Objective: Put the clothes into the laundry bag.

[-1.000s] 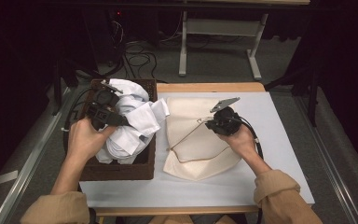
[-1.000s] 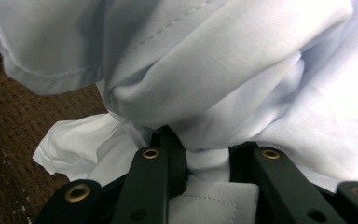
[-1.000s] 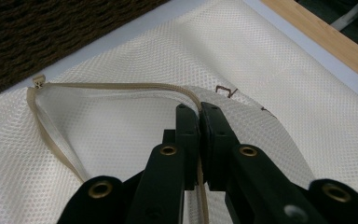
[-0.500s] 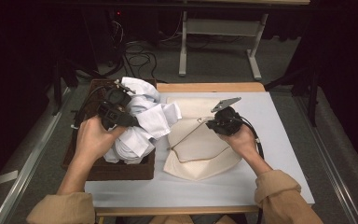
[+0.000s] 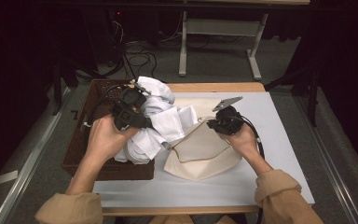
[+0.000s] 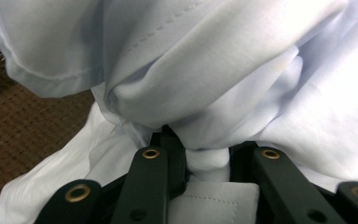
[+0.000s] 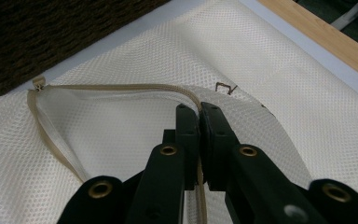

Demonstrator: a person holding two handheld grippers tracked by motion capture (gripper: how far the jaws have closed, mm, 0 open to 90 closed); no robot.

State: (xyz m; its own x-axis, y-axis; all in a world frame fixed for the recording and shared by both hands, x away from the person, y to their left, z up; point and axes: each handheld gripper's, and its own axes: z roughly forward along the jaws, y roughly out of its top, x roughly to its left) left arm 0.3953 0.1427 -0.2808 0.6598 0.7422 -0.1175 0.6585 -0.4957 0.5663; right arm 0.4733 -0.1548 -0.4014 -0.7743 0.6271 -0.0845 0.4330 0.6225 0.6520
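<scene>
- We take the cream mesh laundry bag [image 5: 200,154] as our landmark; it lies flat on the white table top [image 5: 279,140], its zipped mouth open on the side towards the basket.
- We hold the left gripper [image 5: 142,122] up and to the left of the bag, above the near edge of the brown woven basket [image 5: 81,154]; in the left gripper view its jaws pinch a bunched fold of the white garment [image 6: 223,70], the cloth squeezed into a narrow neck between them.
- The white garment [image 5: 161,119] hangs from that grip; most of it is heaped in the basket to the left of the bag, while one loose end reaches over the basket's rim and lies against the bag's left corner.
- We hold the right gripper [image 5: 213,125] at the bag's upper right edge, the right hand [image 5: 242,140] resting just beside the bag; in the right gripper view the jaws are pressed together on the bag's rim, right by the beige zipper [image 7: 121,87]; the mesh edge is caught between them and lifted a little, so that the mouth gapes.
- In the right gripper view the zipper runs in a curve away from the jaws to its end stop [image 7: 38,83] at the bag's far corner, close to the dark basket wall [image 7: 51,28].
- The wooden table edge [image 5: 214,87] runs beyond the bag, on the far side.
</scene>
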